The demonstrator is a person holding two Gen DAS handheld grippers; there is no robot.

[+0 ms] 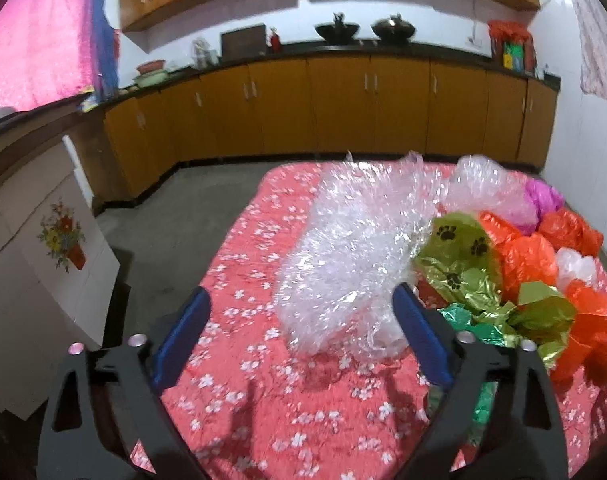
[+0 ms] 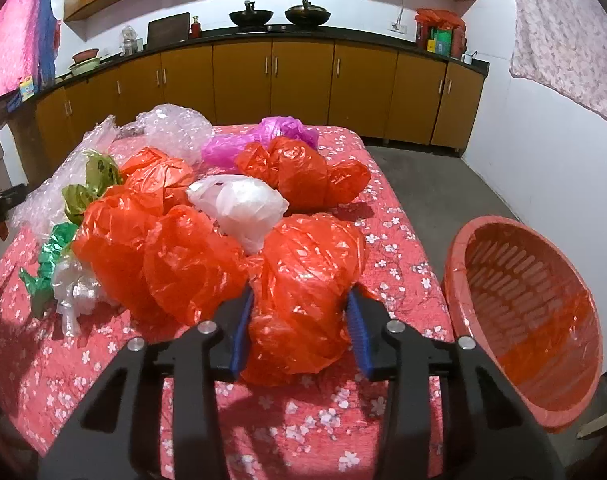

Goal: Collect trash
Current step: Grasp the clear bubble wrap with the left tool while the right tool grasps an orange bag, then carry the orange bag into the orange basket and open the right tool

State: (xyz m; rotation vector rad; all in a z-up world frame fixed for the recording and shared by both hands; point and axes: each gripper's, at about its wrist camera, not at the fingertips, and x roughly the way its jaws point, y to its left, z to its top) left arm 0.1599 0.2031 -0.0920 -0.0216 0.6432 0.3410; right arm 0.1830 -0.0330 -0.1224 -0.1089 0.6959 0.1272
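Red bag [image 2: 303, 300] is sitting right between the right claw [image 2: 301, 328] pads, at the near edge of the trash pile, on the flowered surface [image 2: 399, 240]. The right claw is squeezing it: both blue pads are pressing into the crumpled plastic, jaws partly closed, so the bag looks gripped. No clear long axis, it is a rounded wad.

Basket [image 2: 523, 320] is standing off the surface's right edge, tilted with its mouth facing the claw, red liner showing inside, close on the right. Likely next move is lift and swing right; the room between looks open, only the surface edge to clear. Neighbouring red bags [image 2: 183, 264] and the white bag [image 2: 239, 204] are touching the gripped one, so they might drag.

Left claw [image 1: 301, 320] is standing wide open around the clear bubble wrap [image 1: 351, 256], right pad touching it, left pad apart, nothing gripped. Green printed bag [image 1: 459, 248] is lying just right of it.
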